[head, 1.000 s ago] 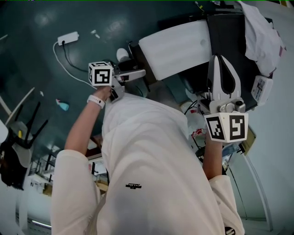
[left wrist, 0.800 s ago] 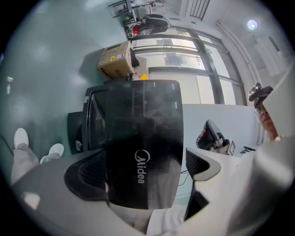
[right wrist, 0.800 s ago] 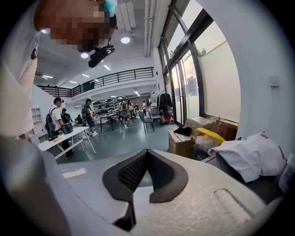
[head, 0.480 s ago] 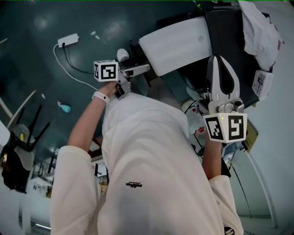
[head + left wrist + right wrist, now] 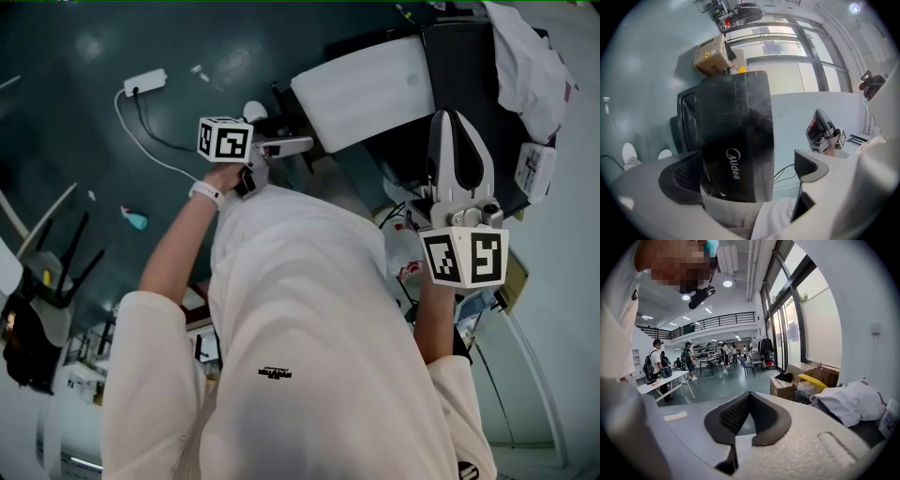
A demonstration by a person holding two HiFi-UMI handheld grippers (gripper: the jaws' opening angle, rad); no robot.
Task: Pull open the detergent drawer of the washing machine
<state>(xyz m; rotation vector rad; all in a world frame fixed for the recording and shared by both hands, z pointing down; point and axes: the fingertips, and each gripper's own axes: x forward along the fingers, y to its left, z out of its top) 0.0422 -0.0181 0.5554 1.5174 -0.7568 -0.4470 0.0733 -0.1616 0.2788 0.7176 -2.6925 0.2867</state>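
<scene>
The black washing machine (image 5: 740,140) with its logo fills the middle of the left gripper view; in the head view its white panel (image 5: 366,89) and dark body (image 5: 464,66) lie at the top. I cannot make out the detergent drawer. My left gripper (image 5: 747,171) (image 5: 286,142) is level, close to the machine's front. Its jaws are opening wide, and the pads (image 5: 686,173) press on nothing. My right gripper (image 5: 457,122) (image 5: 749,397) is held up at the right, shut and empty, pads meeting at the tip.
White cloth (image 5: 530,66) lies heaped on the machine's far side. A power strip with its cable (image 5: 142,80) lies on the green floor, and a black chair (image 5: 47,272) stands at the left. A cardboard box (image 5: 710,56) stands behind the machine. People stand at tables (image 5: 656,362) far off.
In the head view my left gripper has shifted slightly right, toward the machine. The right gripper has stayed put.
</scene>
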